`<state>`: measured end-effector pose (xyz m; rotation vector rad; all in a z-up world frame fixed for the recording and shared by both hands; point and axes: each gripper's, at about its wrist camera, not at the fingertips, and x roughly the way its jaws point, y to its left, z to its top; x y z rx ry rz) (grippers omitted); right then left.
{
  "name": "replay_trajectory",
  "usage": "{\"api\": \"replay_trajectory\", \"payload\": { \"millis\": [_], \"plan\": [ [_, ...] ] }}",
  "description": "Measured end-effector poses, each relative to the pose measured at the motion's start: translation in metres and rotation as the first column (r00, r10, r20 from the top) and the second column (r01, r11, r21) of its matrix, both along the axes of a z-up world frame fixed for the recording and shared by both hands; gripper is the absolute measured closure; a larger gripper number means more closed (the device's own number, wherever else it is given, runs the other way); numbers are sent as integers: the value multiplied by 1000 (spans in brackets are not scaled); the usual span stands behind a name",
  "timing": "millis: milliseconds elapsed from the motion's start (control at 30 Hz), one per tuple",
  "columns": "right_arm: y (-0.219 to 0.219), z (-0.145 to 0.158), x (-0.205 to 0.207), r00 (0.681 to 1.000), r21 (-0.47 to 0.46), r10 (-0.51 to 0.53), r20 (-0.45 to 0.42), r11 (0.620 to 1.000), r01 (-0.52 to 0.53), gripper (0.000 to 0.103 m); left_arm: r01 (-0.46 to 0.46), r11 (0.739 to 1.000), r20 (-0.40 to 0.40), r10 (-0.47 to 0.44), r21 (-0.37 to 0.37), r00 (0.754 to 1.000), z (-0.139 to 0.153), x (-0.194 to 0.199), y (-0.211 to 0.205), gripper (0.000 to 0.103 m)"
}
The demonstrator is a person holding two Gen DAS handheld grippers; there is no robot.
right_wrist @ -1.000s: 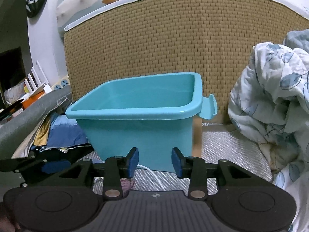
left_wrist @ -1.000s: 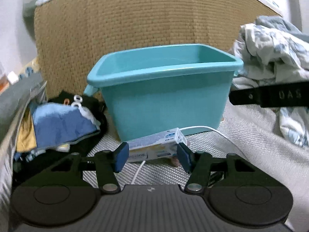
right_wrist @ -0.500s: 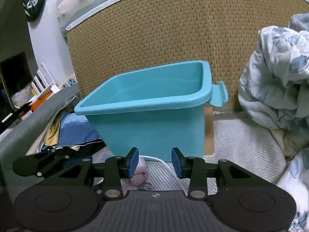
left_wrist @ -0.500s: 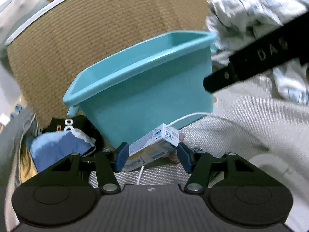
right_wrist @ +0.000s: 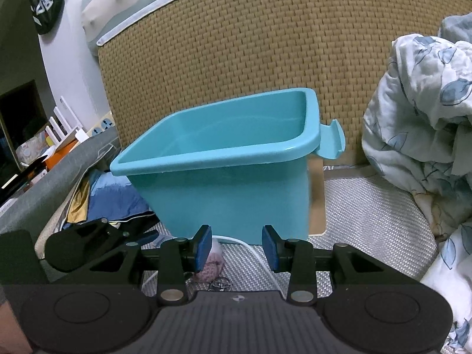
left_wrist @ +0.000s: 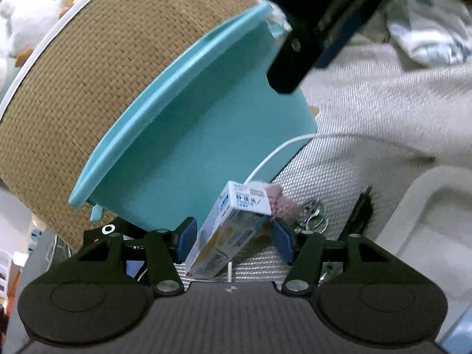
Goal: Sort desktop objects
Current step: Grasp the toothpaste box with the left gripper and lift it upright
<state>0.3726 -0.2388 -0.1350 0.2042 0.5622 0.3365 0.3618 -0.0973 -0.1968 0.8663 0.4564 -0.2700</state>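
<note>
A white and yellow carton box (left_wrist: 233, 230) lies tilted on the woven mat in front of the teal bin (left_wrist: 191, 135). My left gripper (left_wrist: 233, 240) is open, one finger on each side of the box, neither pad clearly pressing it. Just behind the box are a pink knitted item (left_wrist: 280, 203), a metal key ring (left_wrist: 312, 221) and a white cable (left_wrist: 283, 147). My right gripper (right_wrist: 237, 247) is open and holds nothing, facing the teal bin (right_wrist: 218, 159). The pink knitted item (right_wrist: 211, 265) shows by its left finger.
A woven headboard (right_wrist: 236, 59) rises behind the bin. A crumpled floral quilt (right_wrist: 421, 124) fills the right. Folded blue and yellow clothes (right_wrist: 109, 194) lie left of the bin. A white tray edge (left_wrist: 427, 221) is at the right. The right gripper's body (left_wrist: 312, 29) hangs overhead.
My left gripper has rolled to one side and moved forward, so the box now sits between its fingers. The right gripper has shifted slightly, and the pink item and cable now show beneath it.
</note>
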Motion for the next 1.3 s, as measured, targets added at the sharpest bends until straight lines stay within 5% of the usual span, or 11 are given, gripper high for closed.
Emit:
{"api": "replay_trajectory", "payload": {
  "millis": [67,200,367,600,1033,1300],
  "plan": [
    [1,-1,0,1000,-3,1,-3,1000,-1,61,5,999,9,-6,32,1000,-6,1,-1,43],
    [3,-4,1,1000,-10,8,-12,1000,-9,61,5,996,29,-7,94,1000,-15,1,-4,61],
    [6,-4,0,1000,-27,15,-6,1000,-15,61,-13,998,64,9,68,998,-7,-3,0,68],
    [3,-3,1,1000,-11,14,-9,1000,-14,61,-82,987,15,85,-141,996,22,-6,20,71],
    [2,1,0,1000,12,11,1,1000,-11,61,-120,874,-22,124,-472,992,84,-31,48,71],
    [-1,10,-5,999,127,42,5,991,-43,61,-148,809,-19,167,-569,986,119,-36,61,71]
  ]
}}
